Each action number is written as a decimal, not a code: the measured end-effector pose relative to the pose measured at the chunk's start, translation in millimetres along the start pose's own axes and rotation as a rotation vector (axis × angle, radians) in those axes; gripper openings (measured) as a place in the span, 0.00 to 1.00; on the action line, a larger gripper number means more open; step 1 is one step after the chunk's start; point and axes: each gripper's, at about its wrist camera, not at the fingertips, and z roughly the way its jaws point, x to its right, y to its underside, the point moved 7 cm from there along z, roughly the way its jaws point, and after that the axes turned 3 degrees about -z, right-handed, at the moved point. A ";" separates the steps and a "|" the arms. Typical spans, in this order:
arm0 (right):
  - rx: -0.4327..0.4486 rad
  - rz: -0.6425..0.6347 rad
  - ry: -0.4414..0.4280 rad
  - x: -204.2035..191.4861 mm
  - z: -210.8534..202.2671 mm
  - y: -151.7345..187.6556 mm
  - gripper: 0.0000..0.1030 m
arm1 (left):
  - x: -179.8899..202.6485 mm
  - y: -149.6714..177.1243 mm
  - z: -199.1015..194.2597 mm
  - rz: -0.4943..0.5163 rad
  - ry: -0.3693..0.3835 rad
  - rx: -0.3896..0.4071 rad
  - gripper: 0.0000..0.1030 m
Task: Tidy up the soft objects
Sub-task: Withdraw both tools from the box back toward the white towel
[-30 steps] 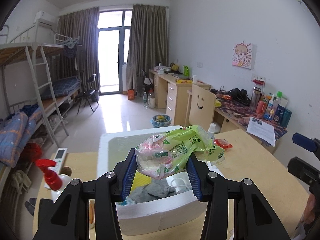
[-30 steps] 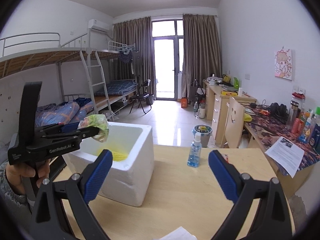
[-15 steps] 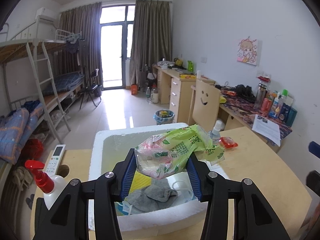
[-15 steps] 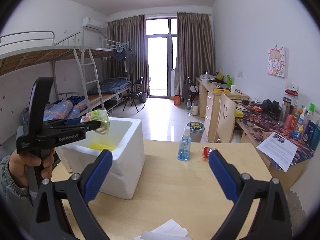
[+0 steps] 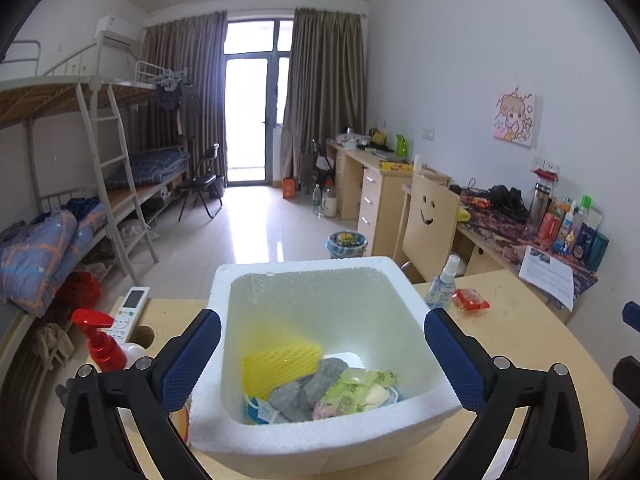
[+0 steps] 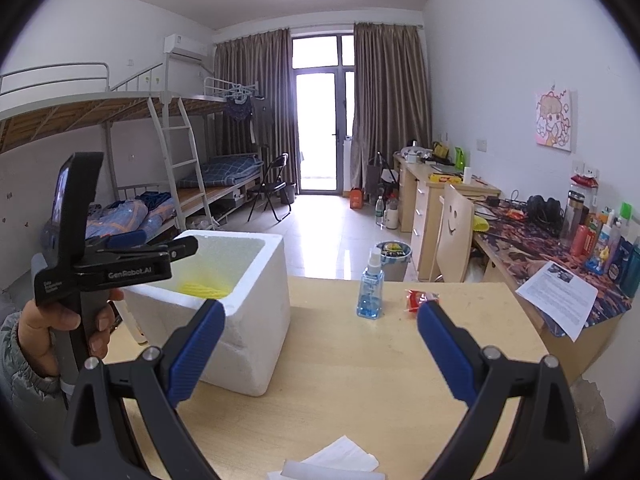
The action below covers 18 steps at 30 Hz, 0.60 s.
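Left gripper (image 5: 322, 356) just opened wide, empty, over foam box (image 5: 320, 434); green packet (image 5: 354, 394), grey cloth (image 5: 308, 390), yellow netting (image 5: 280, 364) inside.

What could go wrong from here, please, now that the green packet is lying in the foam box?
The left gripper, whose jaws have just opened and hold nothing, straddles the foam box; pulling back carelessly might nudge the light box. The right gripper, open, could tip the blue spray bottle if it reaches for the red packet.

One foam box (image 5: 320, 446), two spray bottles (image 6: 371, 289), one red packet (image 6: 420, 298), one remote (image 5: 129, 312)
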 end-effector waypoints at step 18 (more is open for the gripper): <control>0.065 -0.006 -0.012 -10.4 -37.9 -7.4 0.96 | 13.5 5.1 -87.3 0.024 0.000 0.106 0.99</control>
